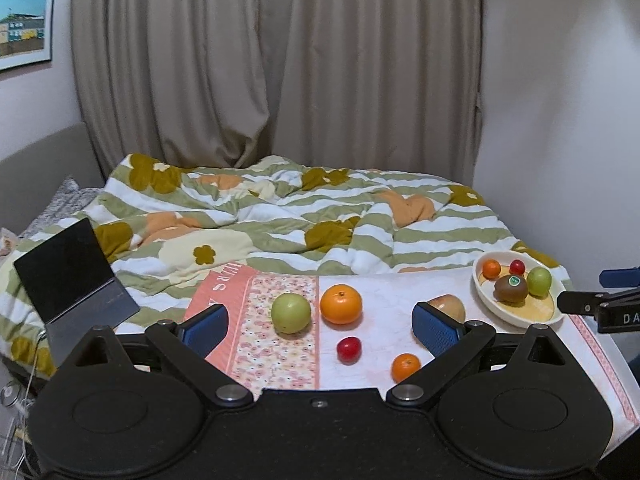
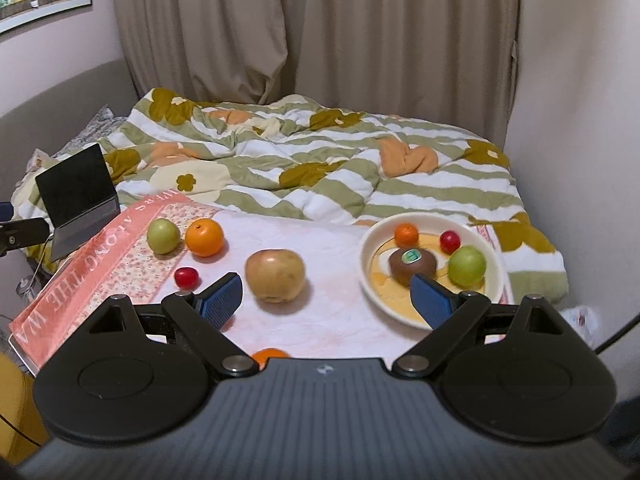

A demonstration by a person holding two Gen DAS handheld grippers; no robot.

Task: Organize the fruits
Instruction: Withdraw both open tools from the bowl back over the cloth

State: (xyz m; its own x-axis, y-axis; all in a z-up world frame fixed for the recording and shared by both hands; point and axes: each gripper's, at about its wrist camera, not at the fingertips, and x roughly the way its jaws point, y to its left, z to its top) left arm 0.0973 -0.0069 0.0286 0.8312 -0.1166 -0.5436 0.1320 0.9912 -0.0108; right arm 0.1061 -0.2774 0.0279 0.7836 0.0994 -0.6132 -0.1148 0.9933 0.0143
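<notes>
- While both my tools, left tool (image 1: 320, 322) and right tool (image 2: 326, 294), hang wide and empty, four fruits sit in the bowl (image 2: 370, 276).
- Next, I judge, the brown pear (image 2: 275, 275) left of the bowl needs grasping.

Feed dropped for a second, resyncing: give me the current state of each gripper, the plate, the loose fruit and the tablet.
left gripper: open, empty
right gripper: open, empty
plate: holds four fruits
kiwi: in plate
yellow apple: loose on cloth
large orange: loose on cloth
tablet: propped up, screen dark
</notes>
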